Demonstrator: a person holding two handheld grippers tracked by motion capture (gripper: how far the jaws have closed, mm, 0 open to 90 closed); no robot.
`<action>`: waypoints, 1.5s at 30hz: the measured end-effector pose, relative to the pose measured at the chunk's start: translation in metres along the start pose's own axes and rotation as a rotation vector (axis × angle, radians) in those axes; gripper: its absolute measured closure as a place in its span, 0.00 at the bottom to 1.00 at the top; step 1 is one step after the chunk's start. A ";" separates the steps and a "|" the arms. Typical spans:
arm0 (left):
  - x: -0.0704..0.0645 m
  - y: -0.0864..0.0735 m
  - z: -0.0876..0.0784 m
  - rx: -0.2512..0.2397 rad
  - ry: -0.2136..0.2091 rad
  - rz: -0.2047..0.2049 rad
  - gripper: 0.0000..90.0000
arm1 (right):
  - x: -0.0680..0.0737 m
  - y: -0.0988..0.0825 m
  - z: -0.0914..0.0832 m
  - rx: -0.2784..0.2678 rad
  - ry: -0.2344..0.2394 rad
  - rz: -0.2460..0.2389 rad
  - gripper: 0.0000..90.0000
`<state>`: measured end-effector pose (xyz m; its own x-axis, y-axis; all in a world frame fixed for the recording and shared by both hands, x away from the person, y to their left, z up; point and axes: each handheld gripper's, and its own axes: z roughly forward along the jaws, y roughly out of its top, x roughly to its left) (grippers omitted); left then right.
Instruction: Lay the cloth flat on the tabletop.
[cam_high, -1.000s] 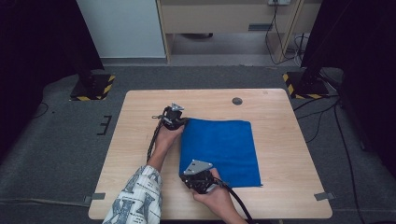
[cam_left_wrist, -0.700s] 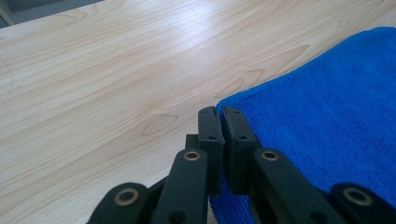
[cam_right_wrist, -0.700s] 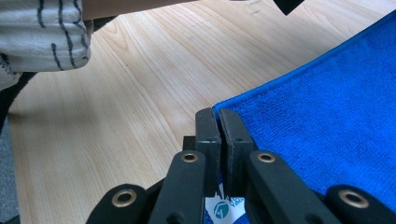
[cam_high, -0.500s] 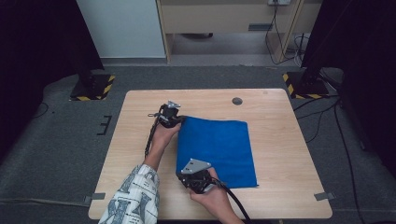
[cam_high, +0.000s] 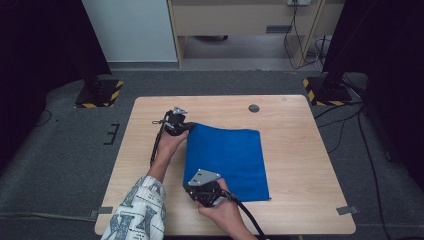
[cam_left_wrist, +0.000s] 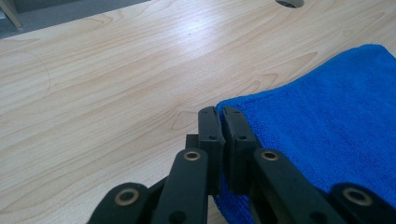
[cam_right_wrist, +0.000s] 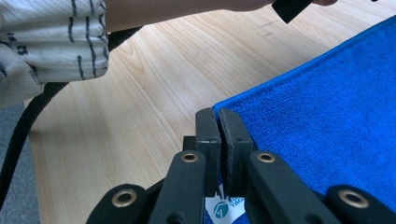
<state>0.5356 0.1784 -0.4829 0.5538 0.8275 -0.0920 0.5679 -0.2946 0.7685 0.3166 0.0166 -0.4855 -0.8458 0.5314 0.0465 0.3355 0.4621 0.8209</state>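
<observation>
Two grippers pinch one blue cloth (cam_high: 227, 160), which lies flat near the middle of the tabletop (cam_high: 300, 210). Reading left to right in the high view, we see the left gripper (cam_high: 186, 126) at the cloth's far left corner, toward the tabletop's far edge; its fingers (cam_left_wrist: 209, 135) are closed on that corner. Next, the right gripper (cam_high: 202, 184), nearer the tabletop's front edge, has its fingers (cam_right_wrist: 208, 133) clamped on the near left corner, beside a white label (cam_right_wrist: 223, 208). We judge that holding both corners of one side keeps that edge taut, ready for folding across toward the right edge.
</observation>
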 end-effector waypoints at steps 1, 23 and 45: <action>0.000 0.000 0.000 -0.001 0.000 -0.003 0.96 | 0.000 0.001 0.000 -0.001 0.001 -0.001 0.97; 0.021 -0.002 -0.021 -0.012 0.001 -0.046 0.96 | 0.009 0.012 0.009 -0.004 0.024 0.008 0.97; 0.048 -0.011 -0.042 -0.006 0.008 -0.067 0.96 | 0.026 0.030 0.027 -0.022 0.047 0.010 0.97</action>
<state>0.5306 0.2412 -0.4693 0.5095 0.8492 -0.1387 0.6004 -0.2353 0.7643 0.3157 0.0635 -0.4750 -0.8612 0.5016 0.0817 0.3358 0.4409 0.8324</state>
